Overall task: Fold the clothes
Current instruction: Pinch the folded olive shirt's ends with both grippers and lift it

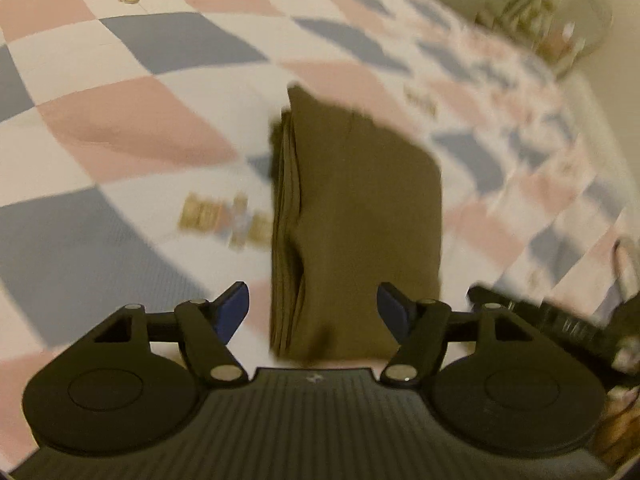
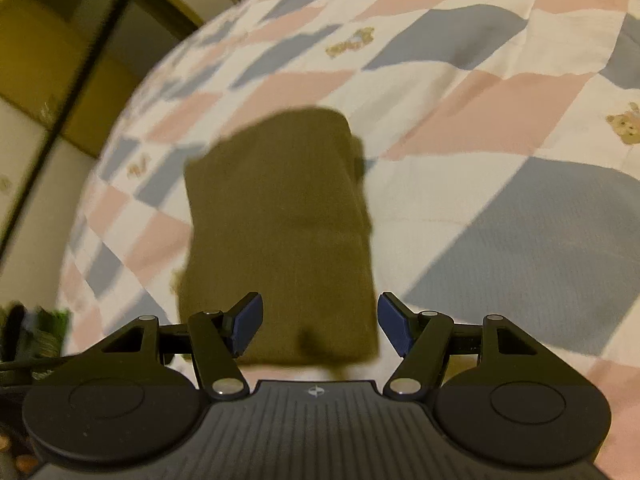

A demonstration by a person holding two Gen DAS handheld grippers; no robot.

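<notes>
Your checkered quilt (image 1: 120, 128) carries the folded olive garment (image 1: 360, 208), lying free before both spread hand-held grippers, left (image 1: 313, 307) and right (image 2: 320, 322). Only your left view shows its stacked layer edges.

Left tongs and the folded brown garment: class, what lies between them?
Nothing: the left tongs stand open directly over the garment's near end, left wrist view.

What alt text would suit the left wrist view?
A folded olive-brown garment lies on a pink, blue and white checked quilt. The open left gripper hovers at its near end, blue pads not touching it.
</notes>
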